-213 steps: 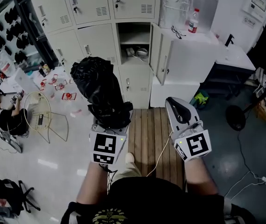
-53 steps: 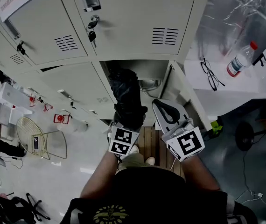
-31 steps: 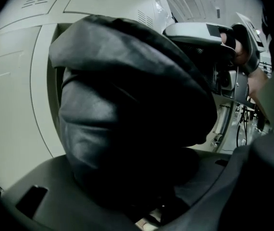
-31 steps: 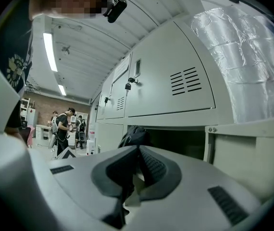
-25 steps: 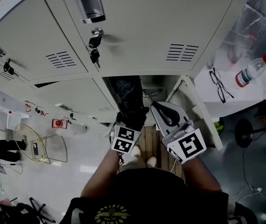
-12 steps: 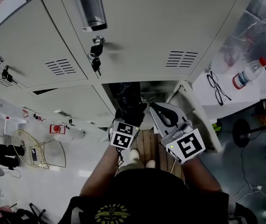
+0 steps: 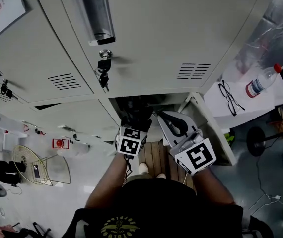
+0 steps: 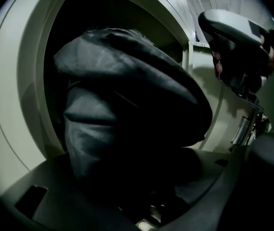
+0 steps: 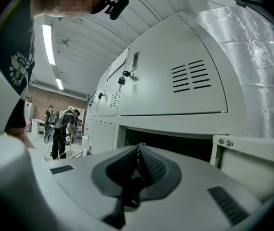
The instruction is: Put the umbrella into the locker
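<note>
The umbrella (image 7: 137, 110), a folded bundle of creased black fabric, is clamped at its near end between the partly spread jaws of the left gripper (image 7: 134, 127). Its far end reaches into the open locker (image 7: 156, 43) compartment, which seems too dark to show other contents. The right gripper (image 7: 165, 117), closed and empty, sits just beside.

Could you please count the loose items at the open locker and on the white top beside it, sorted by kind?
umbrella: 1
bottle: 1
pair of glasses: 1
Total: 3
</note>
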The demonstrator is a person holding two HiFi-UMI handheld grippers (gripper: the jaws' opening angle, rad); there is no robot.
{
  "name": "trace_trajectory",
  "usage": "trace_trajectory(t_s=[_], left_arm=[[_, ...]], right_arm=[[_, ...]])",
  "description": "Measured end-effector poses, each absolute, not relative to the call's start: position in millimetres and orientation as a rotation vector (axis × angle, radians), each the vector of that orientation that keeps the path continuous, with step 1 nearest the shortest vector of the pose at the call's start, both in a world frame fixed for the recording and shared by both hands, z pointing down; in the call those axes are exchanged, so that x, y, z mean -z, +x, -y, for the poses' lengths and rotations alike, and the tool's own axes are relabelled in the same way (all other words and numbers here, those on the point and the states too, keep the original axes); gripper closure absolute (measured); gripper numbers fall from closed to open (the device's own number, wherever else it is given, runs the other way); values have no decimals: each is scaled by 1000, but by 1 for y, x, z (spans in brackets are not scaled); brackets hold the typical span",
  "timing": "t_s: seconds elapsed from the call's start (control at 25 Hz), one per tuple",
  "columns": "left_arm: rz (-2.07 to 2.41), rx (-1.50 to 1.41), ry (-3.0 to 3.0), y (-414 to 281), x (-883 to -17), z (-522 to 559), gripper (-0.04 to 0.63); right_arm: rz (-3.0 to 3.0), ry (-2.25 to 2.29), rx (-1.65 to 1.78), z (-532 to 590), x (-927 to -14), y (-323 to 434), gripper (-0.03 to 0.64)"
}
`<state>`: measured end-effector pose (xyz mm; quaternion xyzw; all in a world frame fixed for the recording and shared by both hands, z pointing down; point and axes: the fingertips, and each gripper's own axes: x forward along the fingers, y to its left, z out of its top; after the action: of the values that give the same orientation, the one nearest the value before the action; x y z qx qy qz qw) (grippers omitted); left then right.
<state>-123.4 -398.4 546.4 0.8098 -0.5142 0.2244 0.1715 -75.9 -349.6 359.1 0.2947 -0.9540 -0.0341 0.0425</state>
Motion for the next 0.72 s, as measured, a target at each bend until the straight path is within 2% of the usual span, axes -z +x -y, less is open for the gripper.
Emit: trace_trajectory(t_s=[0.72], left_arm=[[1536, -615, 2397, -119, -512, 448, 316]], right_arm=[[2887, 975, 114, 379, -365, -78, 581]])
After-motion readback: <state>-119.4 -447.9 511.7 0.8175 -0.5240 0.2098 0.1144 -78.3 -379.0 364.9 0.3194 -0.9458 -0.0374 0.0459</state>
